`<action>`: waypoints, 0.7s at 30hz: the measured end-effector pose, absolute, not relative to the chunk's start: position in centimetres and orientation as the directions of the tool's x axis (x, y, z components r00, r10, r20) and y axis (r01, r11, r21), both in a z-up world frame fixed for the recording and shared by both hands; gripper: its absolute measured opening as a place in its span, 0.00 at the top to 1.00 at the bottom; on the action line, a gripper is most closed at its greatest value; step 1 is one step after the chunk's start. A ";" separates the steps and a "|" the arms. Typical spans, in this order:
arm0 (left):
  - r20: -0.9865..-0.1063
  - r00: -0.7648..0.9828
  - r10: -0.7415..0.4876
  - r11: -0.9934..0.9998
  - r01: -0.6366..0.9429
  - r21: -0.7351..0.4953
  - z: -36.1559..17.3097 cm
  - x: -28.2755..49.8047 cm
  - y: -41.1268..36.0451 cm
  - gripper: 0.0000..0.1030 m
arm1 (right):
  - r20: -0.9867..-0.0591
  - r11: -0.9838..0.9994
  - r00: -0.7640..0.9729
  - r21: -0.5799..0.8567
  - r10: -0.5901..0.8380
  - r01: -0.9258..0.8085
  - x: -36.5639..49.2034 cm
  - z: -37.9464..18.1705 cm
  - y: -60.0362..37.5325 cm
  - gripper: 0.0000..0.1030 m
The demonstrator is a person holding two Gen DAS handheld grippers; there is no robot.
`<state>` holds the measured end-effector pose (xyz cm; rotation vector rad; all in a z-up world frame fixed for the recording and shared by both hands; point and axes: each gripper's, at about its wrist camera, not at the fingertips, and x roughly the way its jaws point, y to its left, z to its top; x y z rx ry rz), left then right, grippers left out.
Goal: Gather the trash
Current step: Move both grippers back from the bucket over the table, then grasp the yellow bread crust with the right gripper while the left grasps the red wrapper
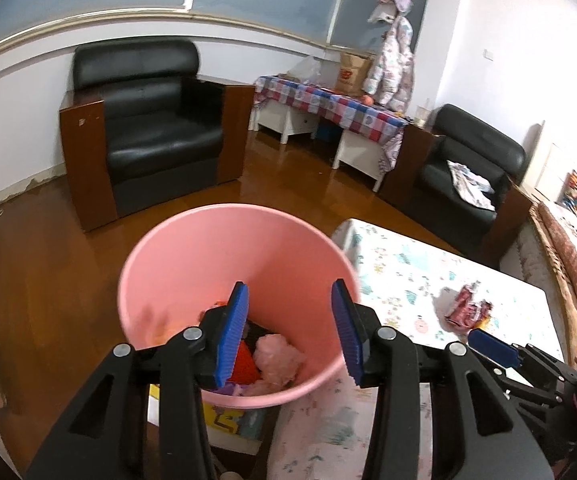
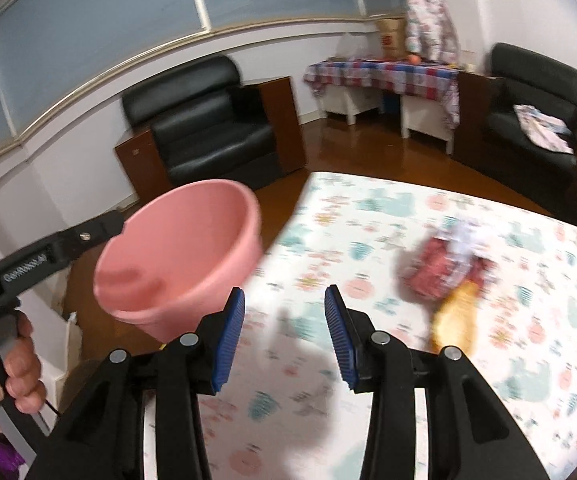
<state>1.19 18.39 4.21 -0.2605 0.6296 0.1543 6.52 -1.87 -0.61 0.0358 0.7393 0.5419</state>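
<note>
Patterned table (image 1: 400,264) in a room with black armchairs (image 1: 148,120) and wood floor (image 1: 48,264).
Crumpled red wrapper (image 1: 468,308) lies right of centre on the table; pink bin (image 1: 192,248) sits mid-frame; left gripper (image 1: 288,332) and right gripper (image 2: 284,336) both gape, holding nothing.

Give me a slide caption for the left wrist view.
Open left gripper over pink bin holding trash; red wrapper lies on table.

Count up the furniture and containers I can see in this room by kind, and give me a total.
Black armchairs: 2, one on the left and one on the right
Pink bin: 1
Table with checked cloth: 1
Table with patterned cloth: 1
Brown paper bag on the checked table: 1
Total: 6
</note>
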 end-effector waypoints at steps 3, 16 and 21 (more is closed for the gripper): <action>-0.596 0.802 0.040 0.965 -0.187 -0.187 4.4 1.4 17.2 0.58 | -0.632 0.894 0.641 0.215 0.435 -0.394 6.4 -0.8 -4.9 0.60; -0.623 0.781 -0.051 0.989 -0.048 -0.141 3.1 3.4 11.7 0.58 | -0.681 0.945 0.655 0.245 0.326 -0.215 7.4 -3.7 -11.9 0.60; -0.636 0.768 -0.071 0.991 -0.016 -0.129 2.3 4.1 10.6 0.58 | -0.709 0.945 0.625 0.248 0.327 -0.214 9.1 -4.8 -11.0 0.59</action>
